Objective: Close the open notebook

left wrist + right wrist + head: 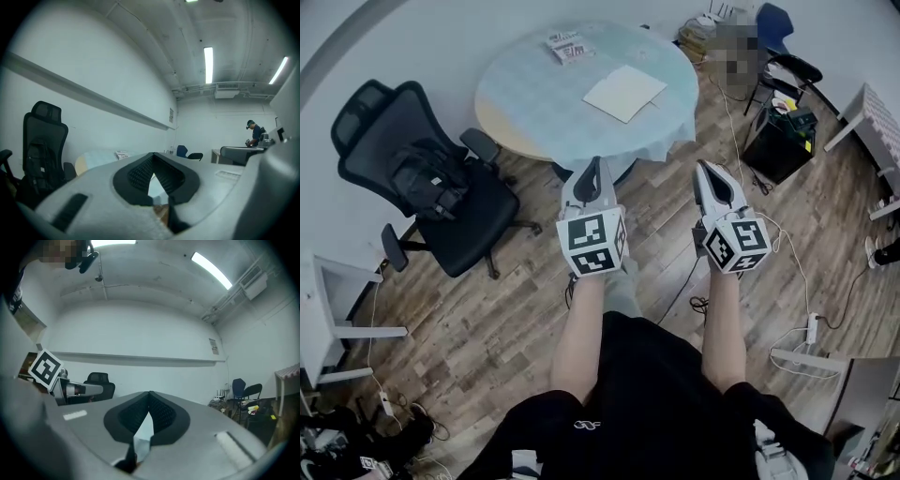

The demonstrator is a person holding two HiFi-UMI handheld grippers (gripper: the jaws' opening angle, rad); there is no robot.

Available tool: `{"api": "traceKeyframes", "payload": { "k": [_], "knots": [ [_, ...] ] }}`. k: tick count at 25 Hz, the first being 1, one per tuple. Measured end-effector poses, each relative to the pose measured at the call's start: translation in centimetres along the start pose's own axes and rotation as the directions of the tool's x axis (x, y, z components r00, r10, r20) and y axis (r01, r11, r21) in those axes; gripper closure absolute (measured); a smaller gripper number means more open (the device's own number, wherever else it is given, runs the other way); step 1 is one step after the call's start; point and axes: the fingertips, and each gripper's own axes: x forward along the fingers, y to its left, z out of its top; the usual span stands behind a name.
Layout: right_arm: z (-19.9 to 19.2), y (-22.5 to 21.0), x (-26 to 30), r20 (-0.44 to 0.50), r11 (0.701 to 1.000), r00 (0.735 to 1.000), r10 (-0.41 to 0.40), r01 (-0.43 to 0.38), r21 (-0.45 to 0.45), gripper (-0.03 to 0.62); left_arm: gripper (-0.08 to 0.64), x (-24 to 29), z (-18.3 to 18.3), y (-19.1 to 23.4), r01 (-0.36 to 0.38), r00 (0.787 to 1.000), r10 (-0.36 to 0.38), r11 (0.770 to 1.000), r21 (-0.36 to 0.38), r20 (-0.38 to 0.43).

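Apparently still open, the notebook lies flat with pale pages up on the round table, well ahead of both sets of fingertips and roughly between their lines of aim. The left gripper and right gripper are held level, side by side and apart from each other. Each has its jaws drawn together at the tips with nothing between them. That is probably a carrying posture for the approach, since neither reaches the table. Beyond the left fingertips sits a small printed packet, and off to their left stands an office chair.
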Motion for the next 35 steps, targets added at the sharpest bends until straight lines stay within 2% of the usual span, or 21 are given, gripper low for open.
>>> {"api": "traceKeyframes", "payload": {
  "k": [4,9,14,21,26,35],
  "knots": [
    [-1.0,-1.9,5.5,0.0,0.999,0.999,0.044,-0.044,-0.012,0.581,0.572,5.6,-1.0,2.4,-0.034,0.999,0.034,0.999,-0.024,-0.002],
    [-3.0,-7.6,12.2,-0.038,1.0,0.999,0.005,-0.004,0.03,0.581,0.572,14.2,-2.7,2.8,-0.012,0.998,0.01,0.999,-0.034,-0.064],
    [-5.8,-11.4,19.6,-0.088,0.997,0.996,-0.01,0.017,0.073,0.581,0.572,22.6,-4.3,5.3,-0.01,0.991,0.006,1.0,-0.029,-0.136],
    [-7.5,-16.3,29.1,-0.15,0.999,0.989,-0.009,0.016,0.043,0.581,0.572,32.9,-6.1,8.6,-0.022,0.981,0.011,0.998,-0.055,-0.196],
    [-8.8,-17.0,33.3,-0.204,1.0,0.979,0.018,-0.022,-0.021,0.581,0.572,36.9,-7.4,11.1,-0.046,0.975,0.025,0.995,-0.088,-0.222],
    [-13.1,-16.7,35.2,-0.313,0.991,0.946,0.088,-0.113,-0.064,0.581,0.572,38.0,-11.1,12.7,-0.102,0.954,0.062,0.987,-0.125,-0.293]
  ]
}}
